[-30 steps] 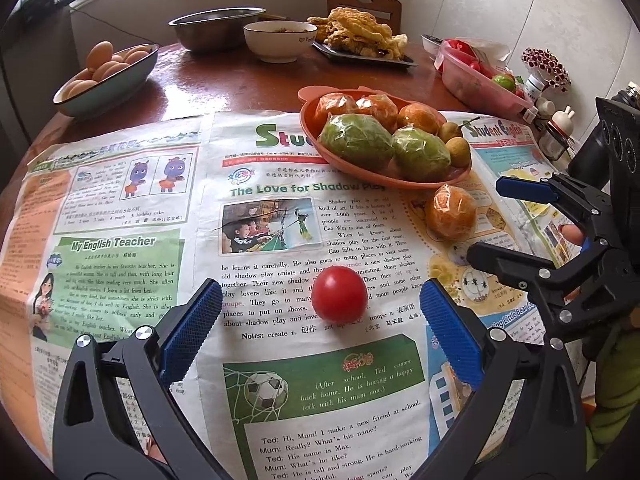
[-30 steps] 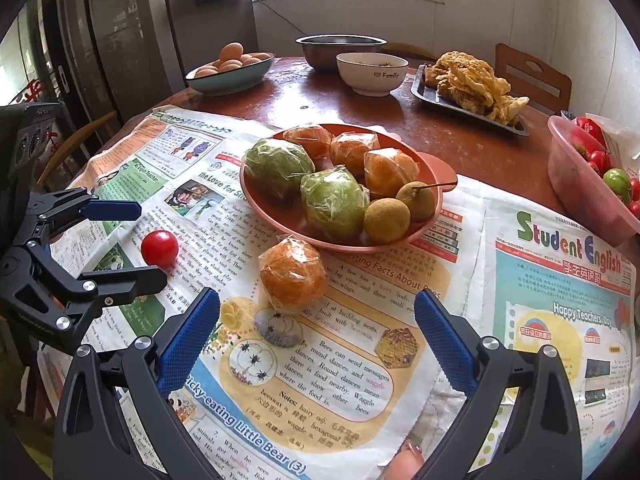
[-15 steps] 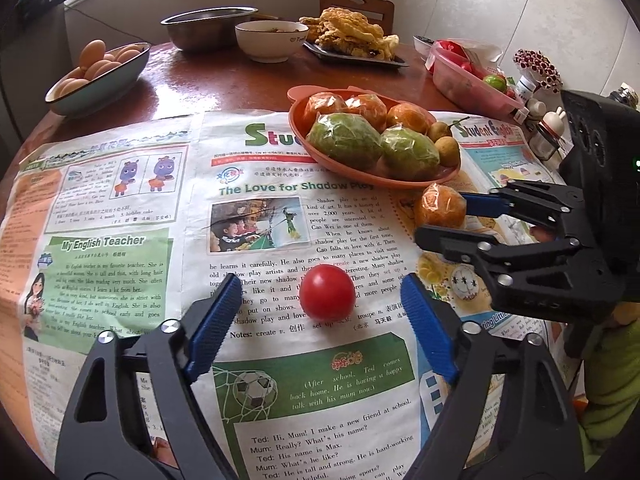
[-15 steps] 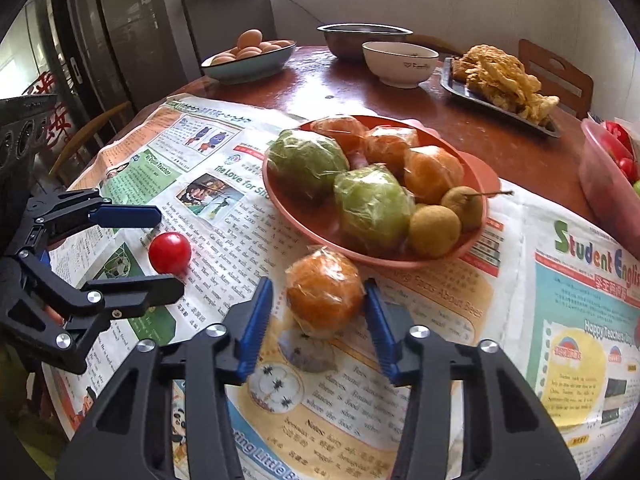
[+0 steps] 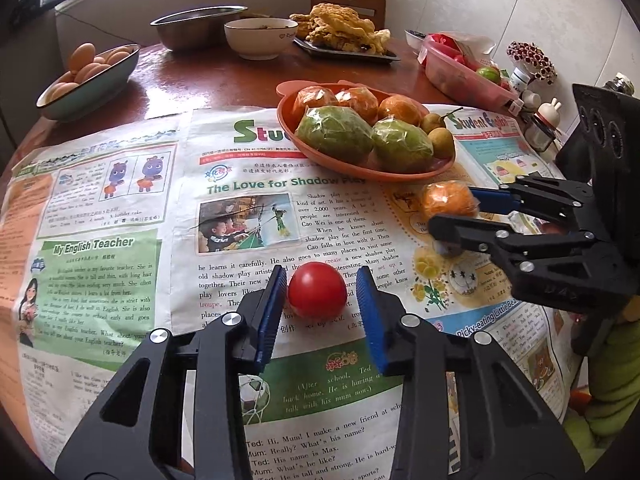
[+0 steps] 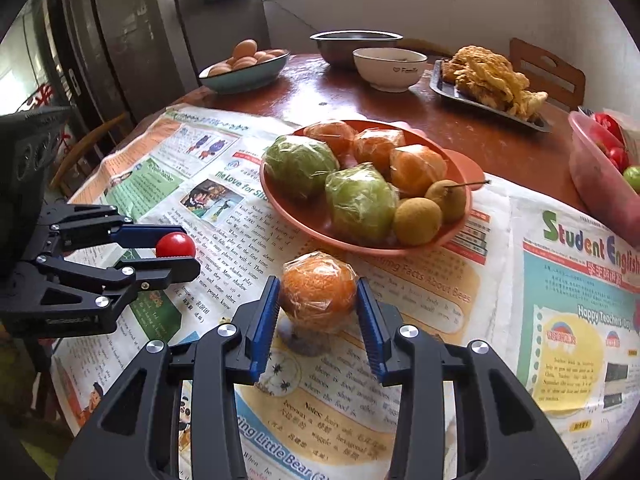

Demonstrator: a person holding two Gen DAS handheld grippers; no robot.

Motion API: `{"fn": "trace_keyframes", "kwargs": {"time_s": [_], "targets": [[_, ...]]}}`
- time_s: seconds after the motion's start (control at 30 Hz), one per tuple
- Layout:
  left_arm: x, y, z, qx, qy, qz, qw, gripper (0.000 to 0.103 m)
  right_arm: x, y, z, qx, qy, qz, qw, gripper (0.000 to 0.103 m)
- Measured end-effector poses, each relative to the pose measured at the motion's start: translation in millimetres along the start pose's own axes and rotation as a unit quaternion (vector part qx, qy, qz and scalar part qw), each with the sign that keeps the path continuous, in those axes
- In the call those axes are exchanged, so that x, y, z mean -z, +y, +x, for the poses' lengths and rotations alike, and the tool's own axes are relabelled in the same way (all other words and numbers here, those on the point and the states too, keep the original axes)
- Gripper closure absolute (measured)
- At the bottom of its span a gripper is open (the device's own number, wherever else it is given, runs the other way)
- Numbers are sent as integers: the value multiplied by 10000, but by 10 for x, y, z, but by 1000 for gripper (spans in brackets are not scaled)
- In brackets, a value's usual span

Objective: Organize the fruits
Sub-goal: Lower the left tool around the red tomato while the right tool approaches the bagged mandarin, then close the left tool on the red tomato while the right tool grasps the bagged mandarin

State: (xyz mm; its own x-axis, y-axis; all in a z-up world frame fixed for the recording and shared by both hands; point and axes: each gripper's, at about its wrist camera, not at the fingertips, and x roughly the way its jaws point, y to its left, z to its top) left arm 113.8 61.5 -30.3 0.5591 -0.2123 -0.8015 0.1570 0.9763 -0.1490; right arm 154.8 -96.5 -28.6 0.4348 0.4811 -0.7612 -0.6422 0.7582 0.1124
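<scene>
Left gripper [image 5: 322,304] with fingers just closed in around the red tomato [image 5: 317,295]: one blue pad touching its side, the other a sliver off, so not yet clamped. Right gripper [image 6: 318,304] with fingers just drawn in and pressed on the plastic-wrapped orange [image 6: 319,291]. Both fruits resting on the newspaper [image 5: 256,200] toward the near edge of the desk [image 5: 208,80], orange just beside the orange plate [image 6: 316,232], tomato further off toward the near edge.

To do the step well: finish the squeeze on the tomato gently, thin skin likely to split; hold pads level across the widest part; lift straight up before swinging toward the plate; watch the slippery film on the orange and the crowded pile already there.

Readable print: "The Love for Shadow Play", "My English Teacher", "Student English", "Happy Teachers' Day", "Picky-eating Little Bear"; "Family" with a heart on the white bowl [image 6: 390,68].
</scene>
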Motion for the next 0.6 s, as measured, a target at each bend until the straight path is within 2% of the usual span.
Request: {"fn": "trace_keyframes", "kwargs": {"time_s": [0.1,0.13,0.6], "targets": [[-4,9,3,-17,-3,-20,10000,78,34,-11,-40,-21,-27,50,10000,66],[-5,12,2,-7,0,-27,10000,83,46,-9,-50,-30,-31,49,10000,66],[-70,-118,-64,243,-36,43,9997,83,66,-78,-197,-303,-182,205,9992,66]]}}
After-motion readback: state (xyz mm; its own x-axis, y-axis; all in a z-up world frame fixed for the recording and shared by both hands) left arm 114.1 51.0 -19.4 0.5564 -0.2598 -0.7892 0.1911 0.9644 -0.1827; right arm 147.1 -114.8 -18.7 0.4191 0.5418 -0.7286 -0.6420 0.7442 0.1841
